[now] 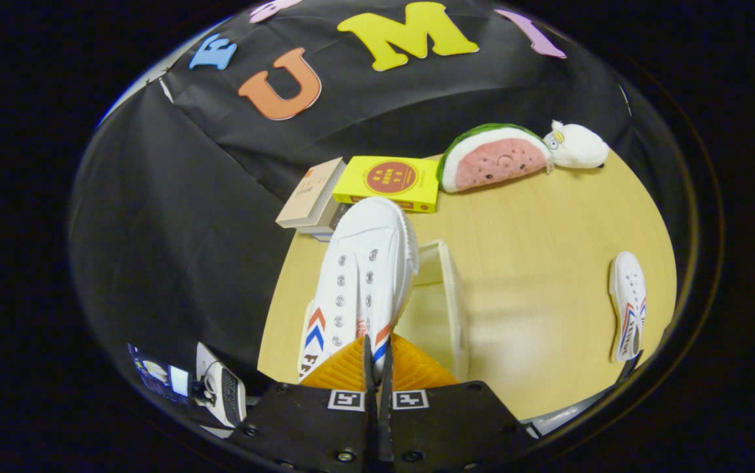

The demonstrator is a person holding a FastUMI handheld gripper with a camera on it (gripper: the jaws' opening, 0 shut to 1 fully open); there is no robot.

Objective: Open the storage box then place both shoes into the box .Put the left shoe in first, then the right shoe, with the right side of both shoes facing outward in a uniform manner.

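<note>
Fingers of the gripper (377, 358) are pressed nearly together on the heel edge of a white canvas shoe (364, 276), which they hold off the desk (535, 223) with its toe pointing away toward the booth's far wall. The shoe shows eyelets along its top and red and blue chevron stripes on its side near the heel. Just beside it, on its right and partly hidden behind it, stands the pale storage box (446, 295), open, with its light inner walls showing; the held shoe hangs over the box's left edge. The second white shoe (628, 305), with the same striped side, lies well apart on the desk's right part, near the edge. Beyond the held shoe's toe sit a yellow box (390, 182) and, to its left, a tan book (310, 194) leaning on other books. A watermelon-slice plush (492, 157) and a small white plush (576, 146) touching it rest at the far side of the desk.
</note>
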